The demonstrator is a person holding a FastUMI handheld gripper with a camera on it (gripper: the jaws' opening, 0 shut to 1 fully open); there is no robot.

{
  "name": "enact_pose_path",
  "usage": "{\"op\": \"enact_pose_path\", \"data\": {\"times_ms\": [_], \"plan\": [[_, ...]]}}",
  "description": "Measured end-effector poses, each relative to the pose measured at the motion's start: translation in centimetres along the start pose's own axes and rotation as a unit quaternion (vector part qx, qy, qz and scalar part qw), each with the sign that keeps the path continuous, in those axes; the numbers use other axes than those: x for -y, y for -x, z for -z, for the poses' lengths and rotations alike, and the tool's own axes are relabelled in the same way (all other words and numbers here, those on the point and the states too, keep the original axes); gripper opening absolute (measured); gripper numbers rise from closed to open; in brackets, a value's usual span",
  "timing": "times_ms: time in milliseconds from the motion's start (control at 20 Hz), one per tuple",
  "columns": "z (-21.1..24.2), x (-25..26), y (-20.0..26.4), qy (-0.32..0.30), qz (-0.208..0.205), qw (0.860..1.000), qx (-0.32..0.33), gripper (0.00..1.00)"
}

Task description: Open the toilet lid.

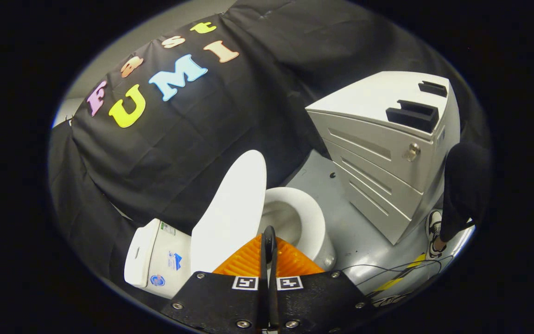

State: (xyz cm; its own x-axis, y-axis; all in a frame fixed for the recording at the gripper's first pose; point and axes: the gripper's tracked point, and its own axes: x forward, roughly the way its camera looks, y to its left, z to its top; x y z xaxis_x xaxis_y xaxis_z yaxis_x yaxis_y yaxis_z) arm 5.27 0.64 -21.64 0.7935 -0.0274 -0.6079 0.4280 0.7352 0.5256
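The white toilet lid stands raised, tilted up toward the tank. Beside it the white bowl lies uncovered, its rim and hollow in plain sight. My gripper is shut, fingers pressed together with nothing between them. The fingertips sit just in front of the lid's lower edge and the near rim of the bowl, above the toilet. Whether they touch the lid I cannot tell.
A grey drawer cabinet with a keyhole stands on the grey floor beyond the bowl. A person's leg and shoe are beside the cabinet. Thin cables run across the floor near the shoe.
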Motion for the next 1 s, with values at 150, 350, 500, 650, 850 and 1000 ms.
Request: {"op": "enact_pose_path", "data": {"times_ms": [150, 350, 500, 650, 850, 1000], "plan": [[-0.7, -1.4, 0.7, 0.031, 0.001, 0.999, 0.008, 0.00], [-1.4, -3.3, 1.7, 0.068, 0.005, 0.997, 0.025, 0.00], [-1.8, -4.6, 2.2, 0.076, -0.002, 0.996, 0.042, 0.00], [-2.1, -5.8, 2.9, 0.094, -0.004, 0.994, 0.049, 0.00], [-2.7, -7.9, 3.9, 0.126, -0.014, 0.990, 0.057, 0.00], [-3.0, -8.9, 4.3, 0.167, -0.002, 0.984, 0.060, 0.00]]}}
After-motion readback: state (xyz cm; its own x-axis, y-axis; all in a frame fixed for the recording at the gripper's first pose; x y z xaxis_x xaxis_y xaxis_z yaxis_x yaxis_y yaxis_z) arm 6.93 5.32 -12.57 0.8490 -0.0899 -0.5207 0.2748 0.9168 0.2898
